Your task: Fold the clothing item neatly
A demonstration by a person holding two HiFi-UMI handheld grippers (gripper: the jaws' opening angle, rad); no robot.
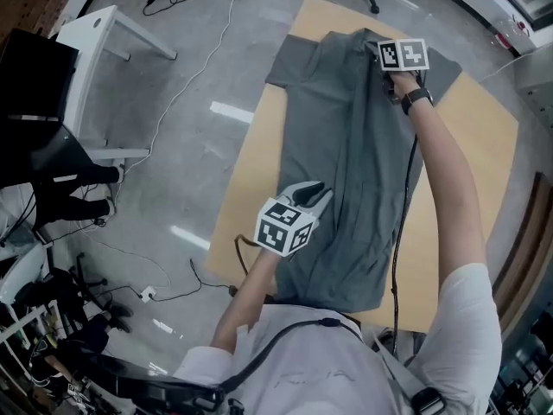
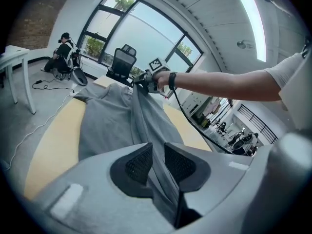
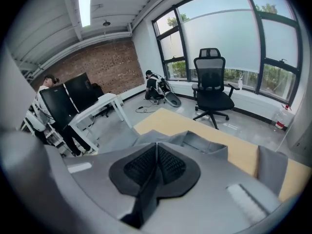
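Fingers [image 2: 139, 164] of left gripper [image 2: 157, 162] and right gripper [image 3: 156, 162] both clamp soft grey fabric T-shirt [image 1: 346, 171].
Light, limp, likely sags between grips; best pinched at hem and collar edges, frame centre.

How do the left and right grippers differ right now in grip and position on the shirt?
The left gripper pinches a thick fold of the grey shirt, jaws slightly apart; the right gripper has jaws nearly together on a thinner bit. The left holds the near end, the right the far end. Both are clamped on the same shirt.
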